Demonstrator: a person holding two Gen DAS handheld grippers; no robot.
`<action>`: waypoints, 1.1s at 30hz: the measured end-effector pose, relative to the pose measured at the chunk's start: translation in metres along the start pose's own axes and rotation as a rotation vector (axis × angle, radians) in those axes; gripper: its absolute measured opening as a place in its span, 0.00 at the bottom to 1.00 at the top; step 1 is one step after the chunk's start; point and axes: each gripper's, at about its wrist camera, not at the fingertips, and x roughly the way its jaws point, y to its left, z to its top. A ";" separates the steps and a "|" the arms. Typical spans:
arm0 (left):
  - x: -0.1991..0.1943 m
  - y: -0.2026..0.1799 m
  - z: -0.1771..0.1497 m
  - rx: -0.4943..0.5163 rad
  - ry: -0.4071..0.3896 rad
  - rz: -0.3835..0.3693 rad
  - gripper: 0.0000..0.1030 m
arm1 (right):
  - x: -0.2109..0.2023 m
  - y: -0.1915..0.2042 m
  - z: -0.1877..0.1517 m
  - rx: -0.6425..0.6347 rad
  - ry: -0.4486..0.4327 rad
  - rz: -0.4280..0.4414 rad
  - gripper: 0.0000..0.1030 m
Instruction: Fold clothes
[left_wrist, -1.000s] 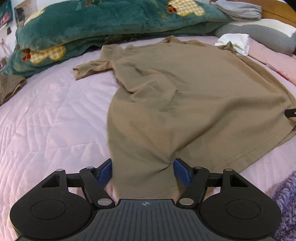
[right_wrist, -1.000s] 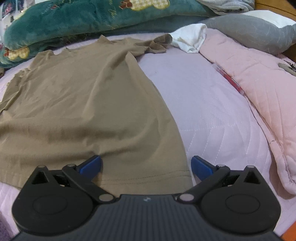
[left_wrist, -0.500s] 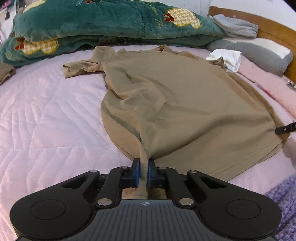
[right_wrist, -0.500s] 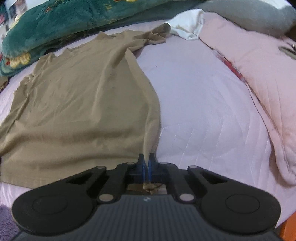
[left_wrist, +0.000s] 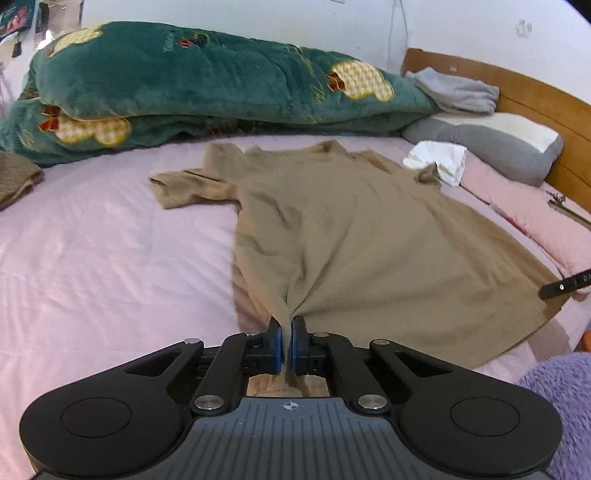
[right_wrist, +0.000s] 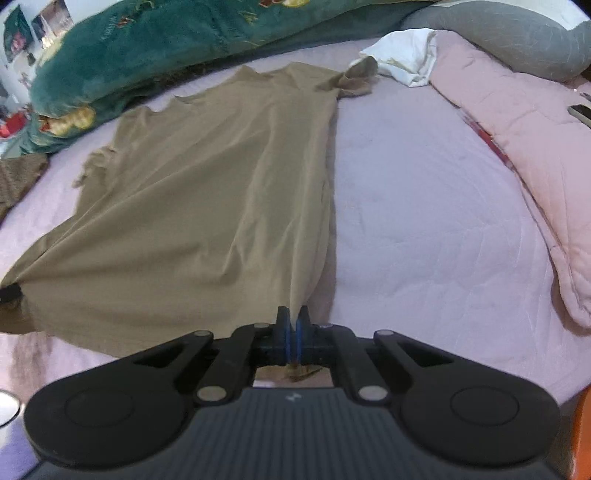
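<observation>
Both hand-held grippers are pinched onto the bottom hem of a tan T-shirt (left_wrist: 351, 236) — the left hand-held gripper (left_wrist: 287, 334) has its blue pads pressed together on the hem's left corner, cloth bunching into a tight gather between them. The right hand-held gripper (right_wrist: 293, 328) is likewise clamped on the hem's right corner, a scrap of fabric poking out behind its pads. From these two pinches the shirt rises slightly off the pink quilted bed (left_wrist: 92, 266) near the hem and lies flat farther out, collar away from the cameras, one short sleeve (left_wrist: 184, 188) spread to the left. Beyond the right sleeve sits a crumpled white cloth (left_wrist: 437, 162), touching a pink quilt (right_wrist: 524, 122). Farthest back — a folded green plush blanket (left_wrist: 207, 85), a grey pillow (left_wrist: 491, 144) and the wooden headboard (left_wrist: 535, 96).
</observation>
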 end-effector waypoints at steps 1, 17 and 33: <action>-0.008 0.008 -0.002 -0.011 0.005 0.001 0.04 | -0.004 0.003 -0.001 -0.013 0.013 0.006 0.04; -0.003 0.052 0.015 0.025 0.059 0.071 0.13 | 0.030 0.006 -0.005 -0.232 0.278 -0.203 0.14; 0.200 0.081 0.190 -0.054 0.011 0.271 0.50 | 0.121 -0.041 0.174 0.131 -0.100 -0.174 0.69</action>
